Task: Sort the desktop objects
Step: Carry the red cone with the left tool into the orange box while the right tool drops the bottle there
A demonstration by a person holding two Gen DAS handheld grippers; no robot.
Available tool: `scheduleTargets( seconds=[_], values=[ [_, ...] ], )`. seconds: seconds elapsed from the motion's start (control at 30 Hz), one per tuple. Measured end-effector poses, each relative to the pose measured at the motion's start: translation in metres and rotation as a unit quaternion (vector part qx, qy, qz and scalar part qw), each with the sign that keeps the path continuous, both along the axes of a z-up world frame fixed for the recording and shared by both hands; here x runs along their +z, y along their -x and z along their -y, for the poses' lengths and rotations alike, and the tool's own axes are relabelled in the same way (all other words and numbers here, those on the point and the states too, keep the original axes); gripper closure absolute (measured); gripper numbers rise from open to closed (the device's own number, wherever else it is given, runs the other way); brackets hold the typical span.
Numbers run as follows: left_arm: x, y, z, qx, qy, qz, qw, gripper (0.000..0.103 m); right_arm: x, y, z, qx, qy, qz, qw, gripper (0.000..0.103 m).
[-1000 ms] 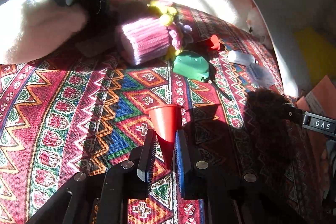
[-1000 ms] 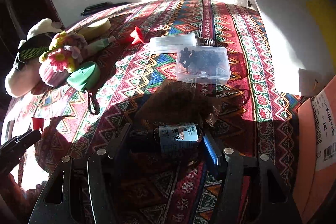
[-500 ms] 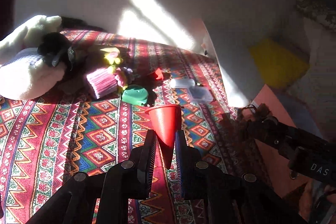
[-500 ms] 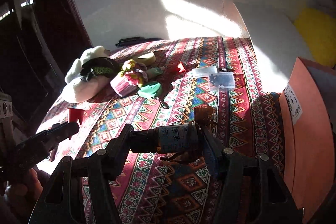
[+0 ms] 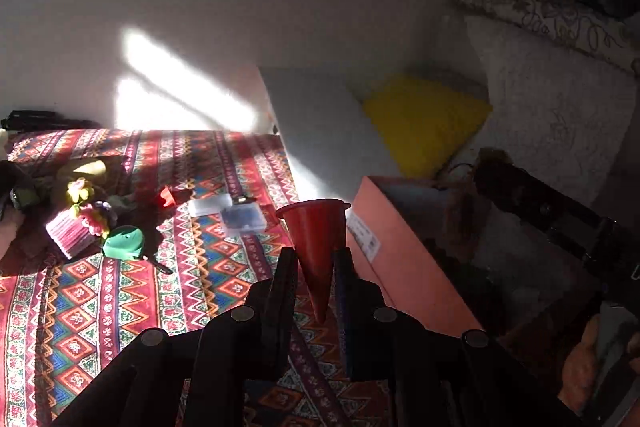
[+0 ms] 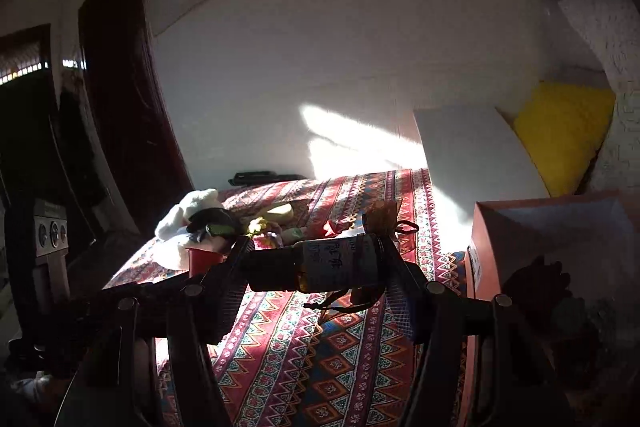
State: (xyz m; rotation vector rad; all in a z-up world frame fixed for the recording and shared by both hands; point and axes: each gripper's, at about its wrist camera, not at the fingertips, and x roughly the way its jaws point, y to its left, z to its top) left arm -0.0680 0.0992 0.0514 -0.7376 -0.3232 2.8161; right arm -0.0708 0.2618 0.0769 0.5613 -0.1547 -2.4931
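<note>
My left gripper [image 5: 315, 259] is shut on a small red cone [image 5: 316, 239], wide end up, held high above the patterned tablecloth [image 5: 120, 299] near the table's right edge. My right gripper [image 6: 316, 267] is shut on a dark bottle in a brown mesh pouch [image 6: 336, 263], lying crosswise between the jaws, with pouch strings dangling. An open orange cardboard box [image 5: 404, 267] stands to the right of the table; the same box [image 6: 532, 231] shows at the right of the right wrist view. The right gripper's arm reaches in above the box in the left wrist view.
On the cloth lie a pink knitted flower pot [image 5: 76, 231], a green tape measure [image 5: 124, 243], a second red funnel [image 5: 166, 197], clear plastic cases [image 5: 240, 217] and a white plush toy [image 6: 188, 219]. A white board and yellow cushion [image 5: 424, 123] stand behind the box.
Both grippers have risen well above the table and swung right toward the orange box, each keeping its object. The tabletop objects now look smaller and farther away.
</note>
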Motion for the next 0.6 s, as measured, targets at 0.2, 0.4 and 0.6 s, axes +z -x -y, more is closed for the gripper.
scheduleTargets(
  seconds=[0.2,0.4,0.6],
  values=[
    [0.012,0.019,-0.073,-0.07,0.021,-0.011,0.9972,0.091,0.015,-0.018,-0.064,-0.087,0.026,-0.04,0.995,0.038],
    [0.006,0.042,-0.137,-0.124,0.033,0.002,0.9917,0.091,0.01,-0.022,-0.126,-0.164,0.045,-0.041,0.985,0.038],
    [-0.012,0.076,-0.192,-0.158,0.046,0.028,0.986,0.091,-0.016,-0.003,-0.185,-0.237,0.051,-0.008,0.97,0.038]
  ],
)
